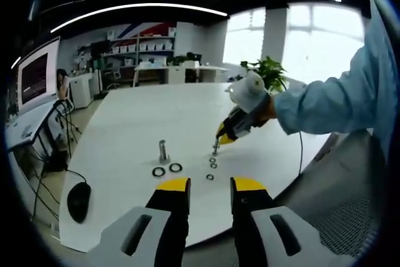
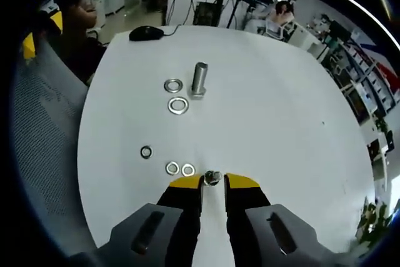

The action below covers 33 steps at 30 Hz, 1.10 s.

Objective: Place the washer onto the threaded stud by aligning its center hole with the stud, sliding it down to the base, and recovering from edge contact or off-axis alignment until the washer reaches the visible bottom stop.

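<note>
**Right gripper pinches small stud on table**

The right gripper (image 2: 212,181) has its jaws pressed on a small stud (image 2: 212,177) standing on the white table (image 2: 281,104). Two small washers (image 2: 180,169) lie at its 9 o'clock. The left gripper (image 1: 210,186) hovers, jaws spread, holding nothing. A larger bolt (image 2: 199,80) stands at 12 o'clock, two big washers (image 2: 175,96) beside it.

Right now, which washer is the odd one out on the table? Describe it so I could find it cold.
On the white table, find the upright stud with two big washers beside it. Nearer the right gripper lie three small washers: two touching, and one apart. That lone one looks darker than the pair.
</note>
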Each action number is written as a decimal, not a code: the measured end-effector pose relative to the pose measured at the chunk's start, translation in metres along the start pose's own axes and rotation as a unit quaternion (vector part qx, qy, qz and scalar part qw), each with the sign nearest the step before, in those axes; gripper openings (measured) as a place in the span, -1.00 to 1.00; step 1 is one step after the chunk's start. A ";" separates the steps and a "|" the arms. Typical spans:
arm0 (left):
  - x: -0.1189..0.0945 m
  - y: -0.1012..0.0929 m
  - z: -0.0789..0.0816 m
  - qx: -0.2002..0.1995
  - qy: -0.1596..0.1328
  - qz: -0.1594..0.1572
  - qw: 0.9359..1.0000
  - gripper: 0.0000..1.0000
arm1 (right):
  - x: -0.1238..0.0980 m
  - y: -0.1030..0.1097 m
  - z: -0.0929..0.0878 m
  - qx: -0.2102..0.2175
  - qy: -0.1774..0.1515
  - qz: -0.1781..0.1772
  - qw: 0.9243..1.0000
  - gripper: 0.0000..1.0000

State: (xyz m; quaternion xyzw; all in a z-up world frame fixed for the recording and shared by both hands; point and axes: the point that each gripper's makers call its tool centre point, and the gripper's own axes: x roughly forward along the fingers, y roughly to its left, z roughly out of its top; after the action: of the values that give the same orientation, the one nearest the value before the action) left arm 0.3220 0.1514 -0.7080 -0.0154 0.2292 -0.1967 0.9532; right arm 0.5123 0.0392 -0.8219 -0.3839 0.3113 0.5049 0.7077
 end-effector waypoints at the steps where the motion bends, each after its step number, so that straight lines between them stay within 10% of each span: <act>1: 0.000 0.000 0.000 0.000 0.000 0.000 1.000 -0.54 | 0.000 0.000 0.000 0.001 0.000 0.000 1.000 -0.70; 33: 0.000 0.000 0.000 0.000 0.000 -0.001 1.000 -0.54 | -0.011 0.006 0.027 -0.018 -0.032 -0.006 0.999 -0.70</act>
State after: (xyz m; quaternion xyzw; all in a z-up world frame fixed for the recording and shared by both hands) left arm 0.3220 0.1515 -0.7080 -0.0158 0.2296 -0.1980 0.9528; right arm 0.5043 0.0580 -0.8006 -0.3822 0.2771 0.5180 0.7133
